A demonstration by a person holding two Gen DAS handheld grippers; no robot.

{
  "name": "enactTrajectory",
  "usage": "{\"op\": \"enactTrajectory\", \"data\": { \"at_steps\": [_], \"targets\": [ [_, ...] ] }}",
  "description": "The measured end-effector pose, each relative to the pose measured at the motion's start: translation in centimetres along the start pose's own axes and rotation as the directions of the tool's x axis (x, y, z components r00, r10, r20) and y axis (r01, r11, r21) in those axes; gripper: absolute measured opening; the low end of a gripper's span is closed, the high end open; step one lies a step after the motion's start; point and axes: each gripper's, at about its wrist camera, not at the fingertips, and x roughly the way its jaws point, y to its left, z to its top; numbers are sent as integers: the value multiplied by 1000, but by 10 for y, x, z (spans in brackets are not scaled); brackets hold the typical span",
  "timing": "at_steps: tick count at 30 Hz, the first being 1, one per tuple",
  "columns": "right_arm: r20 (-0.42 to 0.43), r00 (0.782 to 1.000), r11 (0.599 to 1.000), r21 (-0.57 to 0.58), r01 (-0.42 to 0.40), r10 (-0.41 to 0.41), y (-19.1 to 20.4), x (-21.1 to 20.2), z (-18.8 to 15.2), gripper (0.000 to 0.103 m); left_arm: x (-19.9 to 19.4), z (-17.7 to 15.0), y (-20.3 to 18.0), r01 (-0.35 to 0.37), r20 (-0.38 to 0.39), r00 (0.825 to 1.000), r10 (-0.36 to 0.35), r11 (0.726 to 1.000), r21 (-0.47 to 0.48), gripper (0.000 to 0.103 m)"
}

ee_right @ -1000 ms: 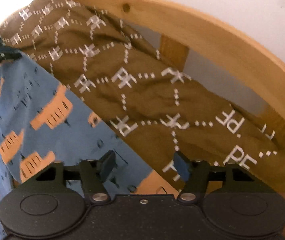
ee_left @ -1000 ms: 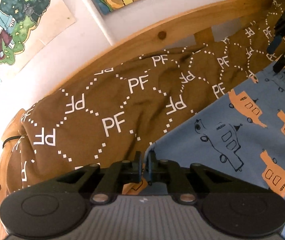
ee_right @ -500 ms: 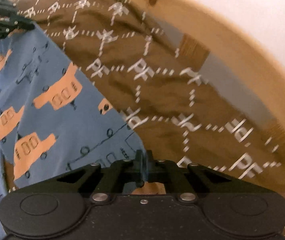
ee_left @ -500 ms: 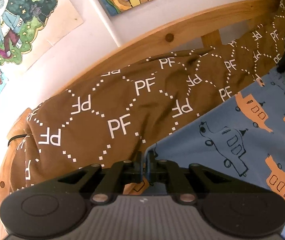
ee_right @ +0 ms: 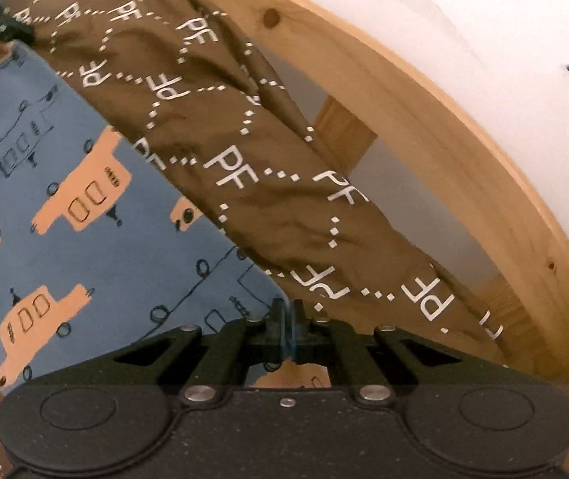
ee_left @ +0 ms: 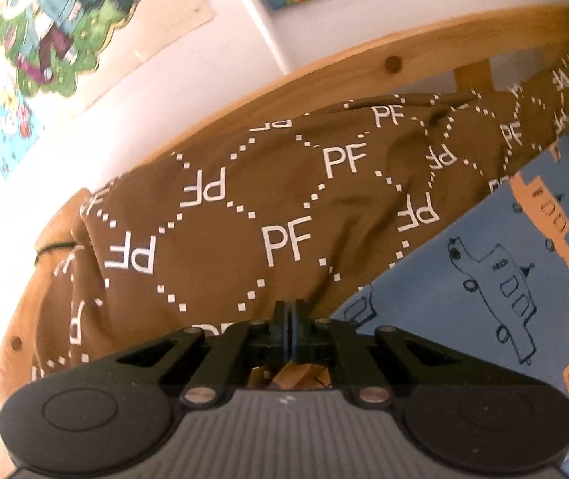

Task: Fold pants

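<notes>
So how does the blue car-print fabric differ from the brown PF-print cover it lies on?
The blue fabric is printed with orange and outlined vehicles; the brown cover carries white PF letters in dotted diamonds. The blue fabric looks smooth; the brown cover is creased and bunched against the wooden rail. The left gripper and right gripper are each shut on a corner of the blue fabric; neither holds the brown cover. Both are soft printed cloth.
</notes>
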Motion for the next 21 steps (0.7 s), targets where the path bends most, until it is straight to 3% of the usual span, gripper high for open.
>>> {"op": "enactTrajectory", "data": {
  "at_steps": [3, 5, 8, 9, 10, 11, 12, 16, 18, 20, 21],
  "targets": [
    [18, 1000, 1000, -2, 25, -25, 0, -2, 2, 0, -5, -2, 14, 90, 23, 996, -89, 996, -30, 2],
    [35, 998, 998, -7, 56, -55, -2, -7, 4, 0, -9, -4, 28, 200, 36, 979, -198, 978, -59, 9],
    [57, 995, 996, 36, 76, -78, -13, -12, 7, 0, -16, -8, 42, 259, 74, 965, -253, 963, -80, 28],
    [64, 997, 997, 60, 48, -52, -17, -14, 8, 1, -18, -9, 46, 274, 79, 960, -268, 959, -69, 40],
    [77, 997, 997, 78, -6, 0, -19, -17, 8, 12, -19, -10, 47, 293, 76, 954, -289, 955, -54, 56],
    [97, 994, 995, 82, -62, 54, -20, -20, 7, 25, -20, -10, 49, 312, 72, 948, -309, 949, -36, 62],
    [103, 992, 994, 75, -79, 71, -18, -21, 8, 28, -21, -9, 48, 321, 74, 945, -318, 947, -25, 66],
    [88, 988, 991, 30, -130, 127, -3, -16, 15, 32, -24, -7, 49, 384, 73, 920, -384, 923, 23, 69],
    [81, 985, 988, 24, -152, 150, 4, -12, 20, 39, -22, -5, 44, 377, 50, 924, -379, 925, 38, 72],
    [66, 980, 982, 23, -187, 185, 8, -6, 26, 57, -14, -5, 33, 338, -8, 941, -339, 936, 95, 63],
    [59, 978, 980, 19, -199, 198, 9, -3, 29, 59, -10, -6, 26, 312, -36, 950, -310, 942, 126, 48]
  ]
}}
